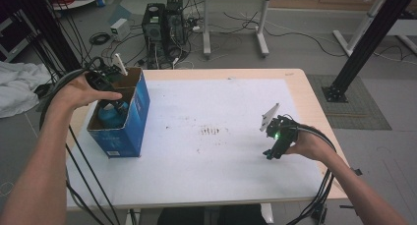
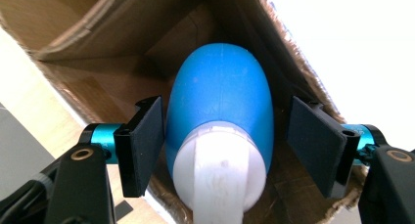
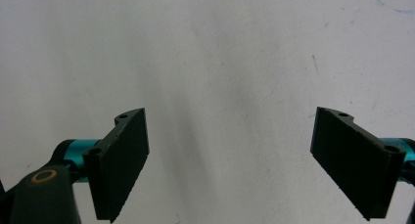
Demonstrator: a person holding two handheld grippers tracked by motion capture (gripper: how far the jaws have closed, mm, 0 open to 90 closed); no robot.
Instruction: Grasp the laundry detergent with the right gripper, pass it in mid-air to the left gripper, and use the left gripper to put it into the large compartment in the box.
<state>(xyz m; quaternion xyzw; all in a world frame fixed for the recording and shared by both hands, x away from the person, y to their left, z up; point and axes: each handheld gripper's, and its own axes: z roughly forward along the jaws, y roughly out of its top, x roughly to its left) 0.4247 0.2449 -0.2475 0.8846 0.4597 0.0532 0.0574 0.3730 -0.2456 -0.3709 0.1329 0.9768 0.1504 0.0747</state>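
Blue bottle [image 2: 220, 106] down inside cardboard box [image 1: 135, 107], white cap upward, flanked by left gripper [image 2: 225, 141] with jaws parted, right-hand pad clear. Right gripper [image 3: 227, 160] spread, empty, over white table [image 1: 221, 151]. Risk: snagging box flap, tipping box.

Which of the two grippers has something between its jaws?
The left gripper, reaching into the blue cardboard box: a blue bottle with a white cap sits between its jaws. The right gripper has bare white table cover between its jaws.
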